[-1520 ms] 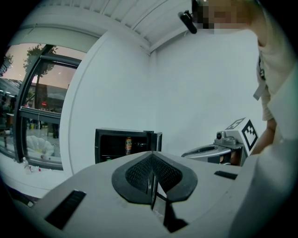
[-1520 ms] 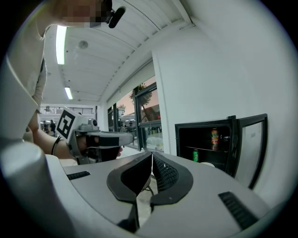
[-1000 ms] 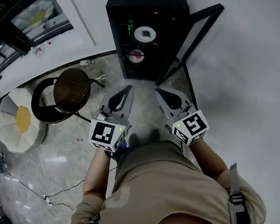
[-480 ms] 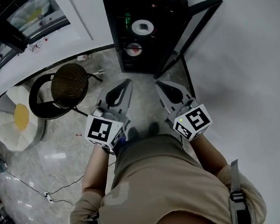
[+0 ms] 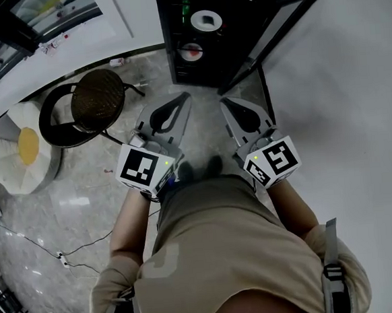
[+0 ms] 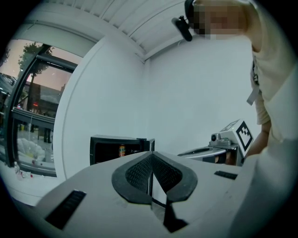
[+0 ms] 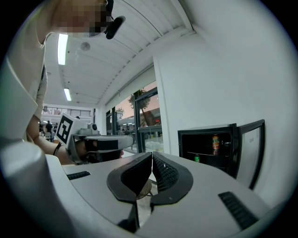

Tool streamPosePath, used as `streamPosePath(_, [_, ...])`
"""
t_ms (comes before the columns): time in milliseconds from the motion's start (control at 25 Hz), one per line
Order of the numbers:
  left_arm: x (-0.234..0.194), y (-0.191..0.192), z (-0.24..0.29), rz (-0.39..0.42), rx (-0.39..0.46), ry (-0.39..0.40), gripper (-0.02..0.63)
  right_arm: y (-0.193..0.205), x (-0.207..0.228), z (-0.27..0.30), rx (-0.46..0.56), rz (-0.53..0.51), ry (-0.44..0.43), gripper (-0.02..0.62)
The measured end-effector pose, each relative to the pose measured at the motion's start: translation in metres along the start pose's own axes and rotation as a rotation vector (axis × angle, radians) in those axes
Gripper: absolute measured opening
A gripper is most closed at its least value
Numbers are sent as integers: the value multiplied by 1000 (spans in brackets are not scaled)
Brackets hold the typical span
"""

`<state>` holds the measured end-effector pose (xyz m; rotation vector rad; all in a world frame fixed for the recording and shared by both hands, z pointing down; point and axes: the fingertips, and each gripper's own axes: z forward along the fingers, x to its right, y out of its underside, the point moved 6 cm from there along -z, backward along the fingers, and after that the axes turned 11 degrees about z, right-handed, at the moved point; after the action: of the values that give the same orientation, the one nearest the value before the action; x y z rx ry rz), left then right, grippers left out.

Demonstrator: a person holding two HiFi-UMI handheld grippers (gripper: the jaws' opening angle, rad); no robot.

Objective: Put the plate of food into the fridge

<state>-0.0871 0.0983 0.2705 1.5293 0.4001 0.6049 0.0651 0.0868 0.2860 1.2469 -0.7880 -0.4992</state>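
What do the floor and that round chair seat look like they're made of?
Floor: polished stone or marble-look tile, judging by grey veining and glossy reflections. Chair seat: probably woven rattan or wicker, brown with a fine mesh texture, on a black, likely metal frame.

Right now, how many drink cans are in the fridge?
2: orange can up high, green can lower, to its left. The dark fridge may hide more.
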Motion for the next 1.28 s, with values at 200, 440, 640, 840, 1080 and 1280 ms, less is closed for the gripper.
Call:
streamPosePath(200, [2,0,-8,6,5,-2,12,3,-8,-1,1,-16,-1,23])
streamPosePath(440, [3,-1,-12,13,2,-2,12,4,-13,-2,2,-37,-4,23])
streamPosePath(640, [2,-5,-14,18,6,-8,12,2,-16,-3,7,-46,-6,23])
streamPosePath(840, [7,-4,-17,20,6,-5,12,6,-19,-6,-1,-62,-2,23])
streamPosePath(1080, [5,-7,-21,20,-8,-15,12,3,-24,-6,-1,-64,-1,23])
streamPosePath(1280, [8,-5,-22,22,1,-5,12,7,-25,-6,-9,-67,-6,23])
